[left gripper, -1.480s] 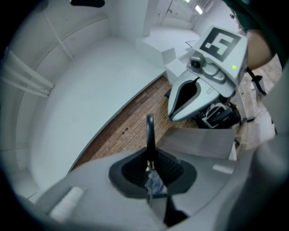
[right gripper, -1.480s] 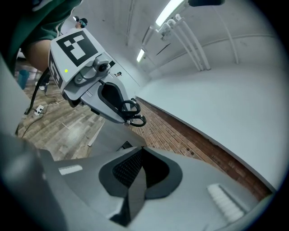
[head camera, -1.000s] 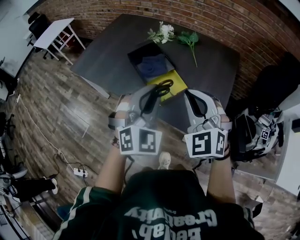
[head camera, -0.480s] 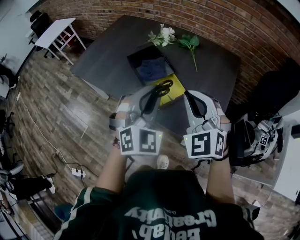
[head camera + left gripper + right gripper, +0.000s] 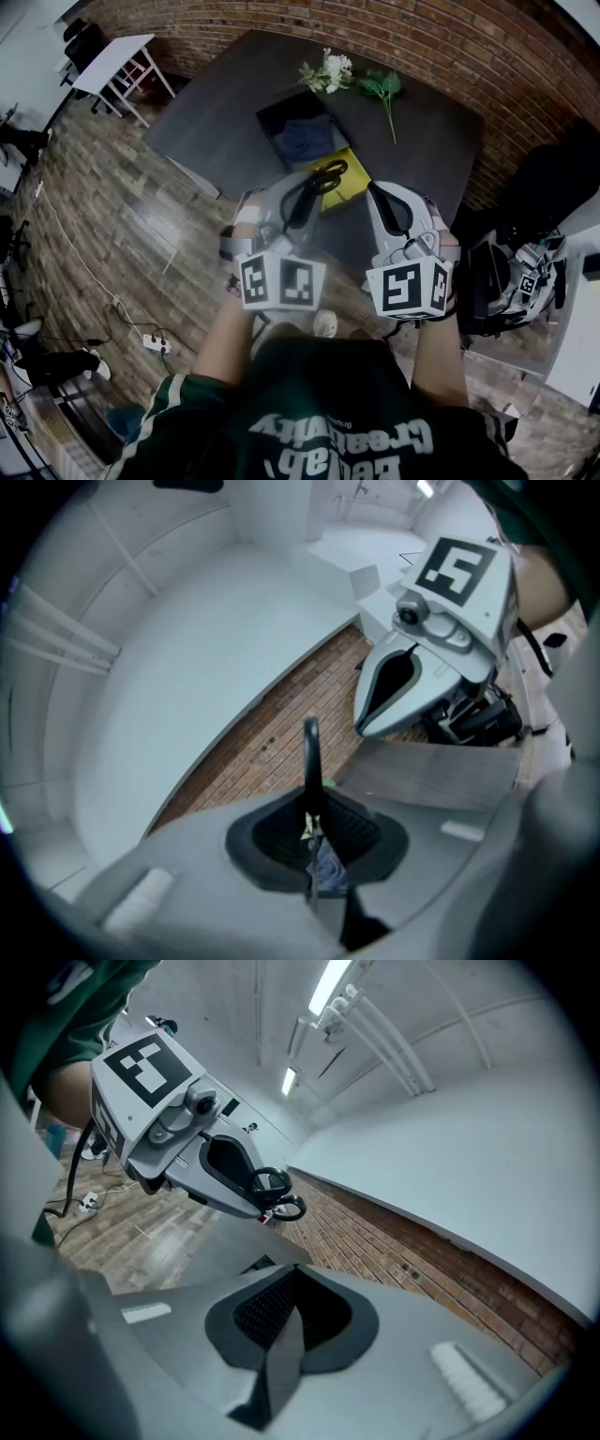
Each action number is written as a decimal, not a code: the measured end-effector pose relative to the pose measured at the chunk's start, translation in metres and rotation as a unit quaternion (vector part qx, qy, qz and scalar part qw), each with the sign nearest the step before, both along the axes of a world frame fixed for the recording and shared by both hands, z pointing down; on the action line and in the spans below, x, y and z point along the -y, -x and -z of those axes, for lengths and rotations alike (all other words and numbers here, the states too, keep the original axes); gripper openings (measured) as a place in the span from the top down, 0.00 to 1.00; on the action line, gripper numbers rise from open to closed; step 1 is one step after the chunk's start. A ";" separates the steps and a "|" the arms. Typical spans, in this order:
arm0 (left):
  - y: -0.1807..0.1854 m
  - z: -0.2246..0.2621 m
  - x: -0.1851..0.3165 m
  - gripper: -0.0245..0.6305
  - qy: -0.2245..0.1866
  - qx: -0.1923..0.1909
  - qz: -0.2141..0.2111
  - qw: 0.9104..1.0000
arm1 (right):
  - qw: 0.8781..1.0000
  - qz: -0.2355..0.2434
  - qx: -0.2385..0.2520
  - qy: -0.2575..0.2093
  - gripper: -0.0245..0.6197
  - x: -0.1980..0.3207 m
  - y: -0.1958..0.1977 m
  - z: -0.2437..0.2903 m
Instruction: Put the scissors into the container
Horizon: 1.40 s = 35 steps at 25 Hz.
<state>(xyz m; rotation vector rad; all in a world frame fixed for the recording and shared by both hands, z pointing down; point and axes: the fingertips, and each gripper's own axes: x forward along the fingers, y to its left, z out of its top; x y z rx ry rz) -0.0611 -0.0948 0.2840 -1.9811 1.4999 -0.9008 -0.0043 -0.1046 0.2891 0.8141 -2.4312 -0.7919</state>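
Note:
Black-handled scissors (image 5: 322,177) stick out of my left gripper (image 5: 314,189), which is shut on them and held above the near edge of the dark table (image 5: 216,122). In the left gripper view one handle loop (image 5: 310,761) stands edge-on between the pads. The container (image 5: 281,105) is an open black box on the table just beyond, with blue cloth (image 5: 305,136) inside and a yellow flap (image 5: 354,169) at its near side. My right gripper (image 5: 377,195) hovers beside the left one, shut and empty. The right gripper view shows the scissors' handles (image 5: 277,1194) at the left gripper's tip.
White flowers (image 5: 327,68) and a green leafy stem (image 5: 382,86) lie on the table beyond the box. A brick wall runs behind. A white table (image 5: 112,61) stands far left, dark bags and gear (image 5: 511,272) at right, a power strip (image 5: 155,344) on the wooden floor.

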 end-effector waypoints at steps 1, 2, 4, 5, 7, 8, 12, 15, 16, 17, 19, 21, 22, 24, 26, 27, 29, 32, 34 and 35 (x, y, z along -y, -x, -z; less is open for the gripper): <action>0.001 0.001 0.000 0.89 -0.001 0.001 0.001 1.000 | 1.000 0.001 0.001 0.000 0.95 0.000 0.000 0.000; 0.001 0.001 -0.001 0.89 -0.002 0.002 0.002 1.000 | 1.000 0.001 0.001 0.000 0.95 -0.001 0.000 0.000; 0.002 0.003 -0.001 0.89 -0.003 0.003 0.004 1.000 | 1.000 0.004 -0.001 -0.001 0.95 -0.001 0.001 -0.001; 0.003 0.003 -0.002 0.89 -0.004 0.003 0.004 1.000 | 1.000 0.004 0.000 -0.002 0.95 -0.001 0.002 0.000; 0.004 0.004 -0.002 0.89 -0.005 0.004 0.005 1.000 | 1.000 0.005 0.003 -0.003 0.95 -0.001 0.004 0.002; 0.004 0.005 -0.002 0.89 -0.004 0.005 0.005 1.000 | 1.000 0.005 0.004 -0.003 0.95 -0.001 0.004 0.003; 0.006 0.005 -0.002 0.89 -0.006 0.005 0.007 1.000 | 1.000 0.011 0.004 0.001 0.95 -0.001 0.007 0.003; 0.007 0.006 -0.003 0.89 -0.007 0.004 0.004 1.000 | 1.000 0.015 0.005 0.007 0.95 -0.002 0.009 0.002; 0.007 0.006 -0.002 0.89 -0.007 0.004 0.004 1.000 | 1.000 0.015 0.005 0.007 0.95 -0.002 0.009 0.002; 0.007 0.006 -0.002 0.89 -0.007 0.004 0.004 1.000 | 1.000 0.014 0.004 0.006 0.95 -0.002 0.009 0.002; 0.008 0.005 -0.002 0.89 -0.006 0.003 0.005 1.000 | 1.000 0.012 0.003 0.006 0.95 -0.001 0.009 0.002; 0.009 0.004 -0.004 0.89 -0.005 0.002 0.007 1.000 | 1.000 0.011 0.004 0.006 0.95 -0.002 0.009 0.001; 0.009 0.003 -0.005 0.89 -0.004 0.001 0.008 1.000 | 1.000 0.011 0.004 0.006 0.95 -0.003 0.009 0.001; 0.009 0.003 -0.008 0.89 -0.005 0.001 0.009 1.000 | 1.000 0.012 0.003 0.006 0.95 -0.005 0.009 0.000; 0.010 0.004 -0.009 0.89 -0.006 0.000 0.011 1.000 | 1.000 0.013 0.003 0.005 0.95 -0.007 0.008 0.001; 0.010 0.005 -0.010 0.89 -0.007 -0.001 0.012 1.000 | 1.000 0.012 0.004 0.004 0.95 -0.007 0.008 0.002; 0.009 0.006 -0.011 0.89 -0.008 -0.003 0.013 1.000 | 1.000 0.011 0.006 0.003 0.95 -0.008 0.006 0.004; 0.008 0.006 -0.011 0.89 -0.007 -0.004 0.013 1.000 | 1.000 0.009 0.007 0.004 0.95 -0.007 0.004 0.004; 0.008 0.006 -0.012 0.89 -0.007 -0.004 0.011 1.000 | 1.000 0.009 0.007 0.005 0.95 -0.007 0.004 0.004; 0.008 0.006 -0.012 0.89 -0.006 -0.004 0.011 1.000 | 1.000 0.008 0.007 0.005 0.95 -0.007 0.005 0.004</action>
